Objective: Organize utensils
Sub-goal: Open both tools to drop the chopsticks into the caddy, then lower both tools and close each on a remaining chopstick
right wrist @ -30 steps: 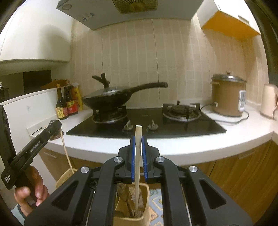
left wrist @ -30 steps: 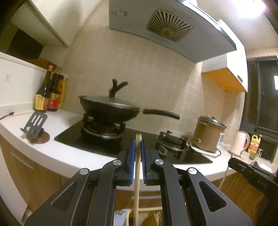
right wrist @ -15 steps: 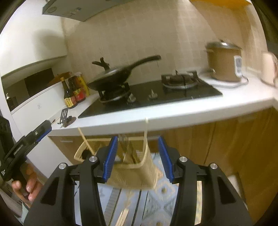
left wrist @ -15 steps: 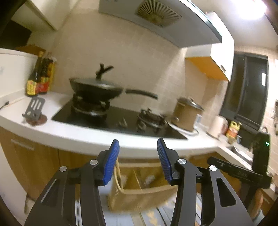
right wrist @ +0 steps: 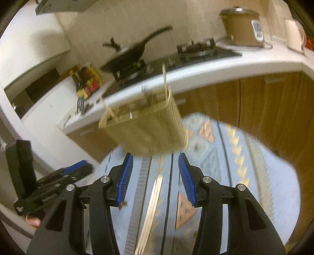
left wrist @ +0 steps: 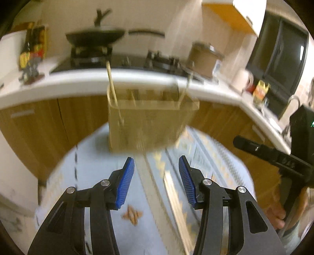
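Place: a home kitchen.
Cooking: a black gas hob [right wrist: 198, 53] is set into the white surface [right wrist: 225, 66], and a dark wok [right wrist: 127, 56] with a long handle sits on one burner.
Appliances: a brown rice cooker [right wrist: 242, 27] and a pale kettle [right wrist: 295, 36] stand at the right end.
Condiments: sauce bottles [right wrist: 86, 80] are grouped near the wall.
Fittings: beige wall tiles [right wrist: 117, 23], wooden cabinet doors [right wrist: 265, 106] under the surface, an extractor hood [right wrist: 58, 6] overhead.
Floor: a patterned blue mat [right wrist: 215, 176].

A white counter [left wrist: 82, 84] over wooden cabinet doors [right wrist: 265, 102] runs along a beige tiled wall [right wrist: 117, 23], beside what looks like a dark window [left wrist: 282, 51], blurred.
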`<state>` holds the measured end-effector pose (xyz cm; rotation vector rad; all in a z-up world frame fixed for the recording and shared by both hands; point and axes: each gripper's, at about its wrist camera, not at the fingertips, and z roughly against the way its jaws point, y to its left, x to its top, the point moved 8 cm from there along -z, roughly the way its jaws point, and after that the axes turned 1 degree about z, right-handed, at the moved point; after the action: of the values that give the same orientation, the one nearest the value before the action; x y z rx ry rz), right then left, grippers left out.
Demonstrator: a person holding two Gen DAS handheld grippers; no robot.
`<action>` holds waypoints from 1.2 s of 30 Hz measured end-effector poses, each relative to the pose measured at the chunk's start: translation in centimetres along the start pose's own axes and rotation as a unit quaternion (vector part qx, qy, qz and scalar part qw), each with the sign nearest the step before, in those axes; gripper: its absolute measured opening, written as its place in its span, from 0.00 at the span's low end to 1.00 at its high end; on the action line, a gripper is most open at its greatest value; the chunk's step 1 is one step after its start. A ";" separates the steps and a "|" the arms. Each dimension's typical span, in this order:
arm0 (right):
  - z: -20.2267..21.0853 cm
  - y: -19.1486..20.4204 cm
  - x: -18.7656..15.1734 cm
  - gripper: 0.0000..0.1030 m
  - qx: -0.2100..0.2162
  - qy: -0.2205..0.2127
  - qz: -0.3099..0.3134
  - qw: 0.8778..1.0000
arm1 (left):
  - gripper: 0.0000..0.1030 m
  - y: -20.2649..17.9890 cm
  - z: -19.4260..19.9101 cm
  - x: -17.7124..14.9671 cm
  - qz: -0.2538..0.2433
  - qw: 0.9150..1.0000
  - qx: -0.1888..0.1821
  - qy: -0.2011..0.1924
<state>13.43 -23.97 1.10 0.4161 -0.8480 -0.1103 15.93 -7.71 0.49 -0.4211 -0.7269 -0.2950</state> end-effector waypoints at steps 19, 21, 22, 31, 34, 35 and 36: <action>-3.0 -2.9 -10.8 0.43 -0.009 0.064 -0.066 0.996 | 0.42 -2.2 -6.1 -12.5 -0.047 0.995 0.021 0.081; -3.1 -3.3 -10.9 0.43 -0.011 0.065 -0.071 0.995 | 0.42 -2.4 -6.2 -12.3 -0.058 0.995 0.033 0.075; -3.3 -3.6 -10.9 0.43 -0.010 0.067 -0.076 0.995 | 0.42 -2.5 -6.2 -12.3 -0.062 0.995 0.035 0.075; -3.5 -4.3 -11.2 0.43 -0.004 0.067 -0.088 0.994 | 0.43 -3.1 -6.4 -12.2 -0.077 0.993 0.065 0.068; -3.5 -4.6 -11.1 0.43 -0.005 0.067 -0.093 0.993 | 0.43 -3.4 -6.7 -12.1 -0.080 0.991 0.075 0.076; -3.4 -4.7 -11.1 0.43 -0.004 0.066 -0.097 0.993 | 0.43 -3.5 -6.8 -12.1 -0.083 0.990 0.081 0.080; -3.2 -4.8 -11.1 0.43 -0.003 0.065 -0.099 0.993 | 0.43 -3.6 -6.8 -12.1 -0.084 0.989 0.087 0.081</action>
<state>8.84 -24.49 -10.55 0.4952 -0.6765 -0.2662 9.82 -12.67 -11.50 -0.1678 -0.6240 -0.4165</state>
